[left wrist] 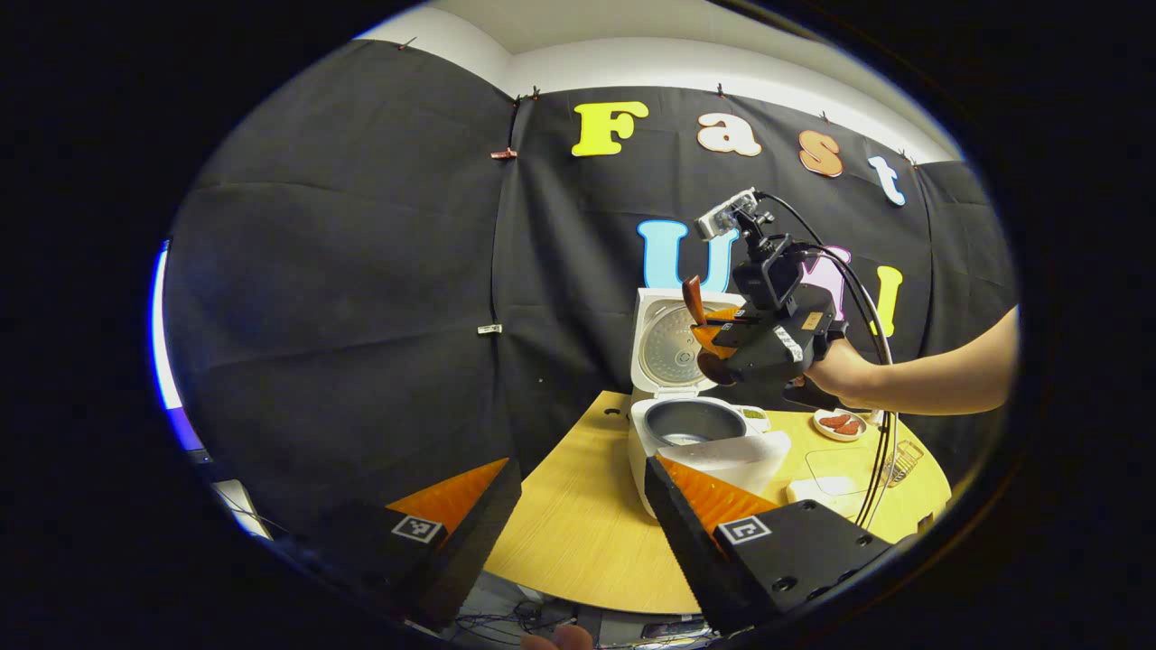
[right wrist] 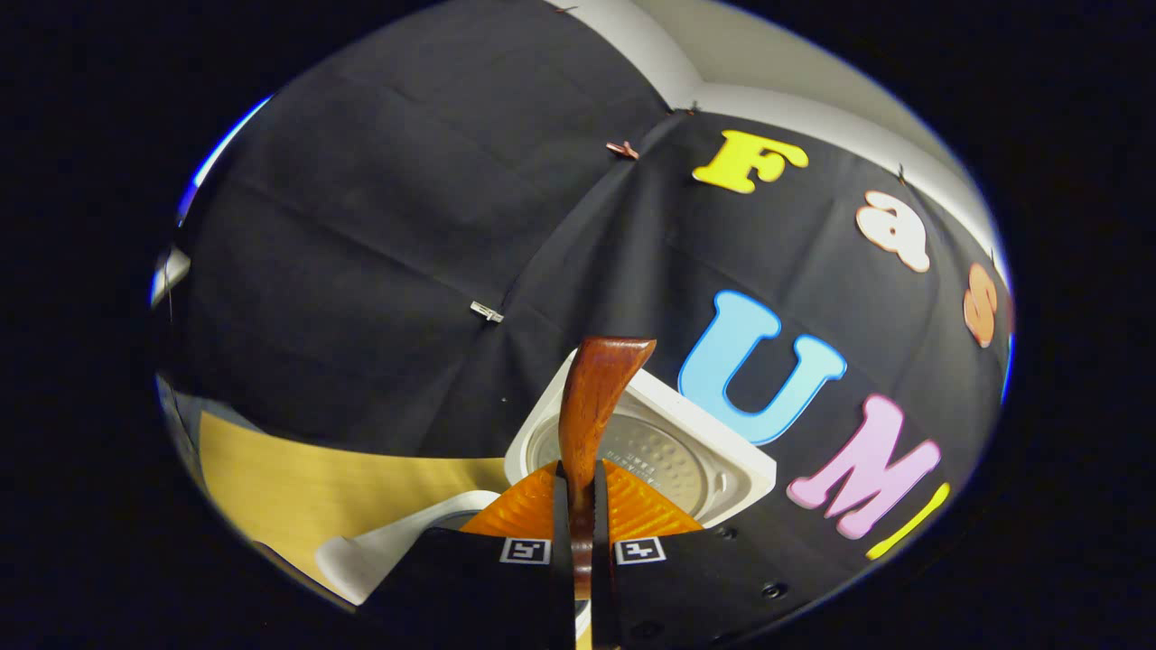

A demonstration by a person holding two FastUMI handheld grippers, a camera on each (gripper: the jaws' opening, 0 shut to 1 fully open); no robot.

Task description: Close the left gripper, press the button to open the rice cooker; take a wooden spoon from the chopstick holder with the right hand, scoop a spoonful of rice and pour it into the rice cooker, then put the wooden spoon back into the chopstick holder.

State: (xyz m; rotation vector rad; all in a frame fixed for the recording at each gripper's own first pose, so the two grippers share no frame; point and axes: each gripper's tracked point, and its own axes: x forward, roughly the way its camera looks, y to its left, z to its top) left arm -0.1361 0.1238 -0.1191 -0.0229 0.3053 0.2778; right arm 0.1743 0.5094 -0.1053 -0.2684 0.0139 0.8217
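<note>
The white rice cooker point(left wrist: 713, 460) stands on the wooden table point(left wrist: 578, 533) with its lid point(left wrist: 668, 348) raised and its grey inner pot point(left wrist: 694, 422) exposed. My left gripper point(left wrist: 582, 506) is open near the table's front edge, short of the cooker, with nothing between its fingers. A hand holds my right gripper point(left wrist: 713, 338) in the air above the cooker. In the right gripper view, my right gripper point(right wrist: 582, 506) is shut on the brown wooden spoon point(right wrist: 591, 406), whose handle end points up in front of the open lid point(right wrist: 650, 451). The spoon point(left wrist: 694, 302) sticks out both above and below the fingers.
Behind the cooker to the right sit a small dish of red food point(left wrist: 838, 424), a small dish with something green point(left wrist: 754, 413), a clear container point(left wrist: 840, 469) and a wire holder point(left wrist: 905, 460). A black cable point(left wrist: 874, 469) hangs from the right gripper over the table.
</note>
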